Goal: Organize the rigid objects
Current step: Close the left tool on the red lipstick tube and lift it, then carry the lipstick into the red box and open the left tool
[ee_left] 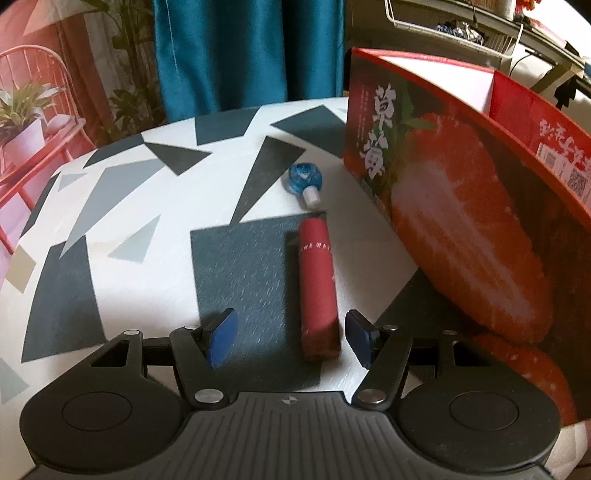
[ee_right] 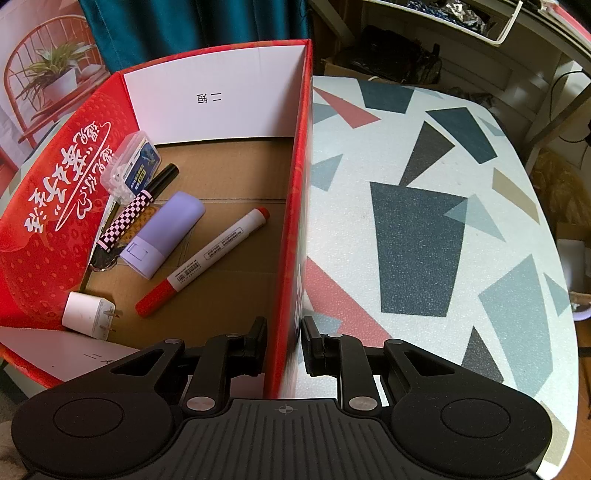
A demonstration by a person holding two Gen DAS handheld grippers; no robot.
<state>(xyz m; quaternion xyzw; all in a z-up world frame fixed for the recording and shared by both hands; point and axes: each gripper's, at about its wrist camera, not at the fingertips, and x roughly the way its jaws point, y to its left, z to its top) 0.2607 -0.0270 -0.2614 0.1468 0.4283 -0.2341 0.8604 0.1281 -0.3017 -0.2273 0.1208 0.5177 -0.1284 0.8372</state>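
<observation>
A red cylindrical tube (ee_left: 318, 284) lies on the patterned tablecloth between the fingers of my left gripper (ee_left: 290, 339), closer to the right finger; the jaws stand open and neither pad touches it. A small blue round bottle with a white cap (ee_left: 304, 180) lies just beyond the tube. The red strawberry-print box (ee_left: 461, 221) stands to their right. My right gripper (ee_right: 284, 343) is shut on the box's side wall (ee_right: 295, 221), one finger inside and one outside. In the box lie a red-and-white marker (ee_right: 207, 258), a lilac tube (ee_right: 162, 232), a white charger plug (ee_right: 86, 314), a checkered strap (ee_right: 127, 221) and a clear case (ee_right: 131, 164).
The table wears a white cloth with grey, dark and red shapes (ee_right: 424, 221). A teal curtain (ee_left: 240, 55) hangs behind, with a red chair and plant backdrop (ee_left: 33, 122) at the left. A white wire basket and shelves (ee_right: 480, 22) stand behind at the right.
</observation>
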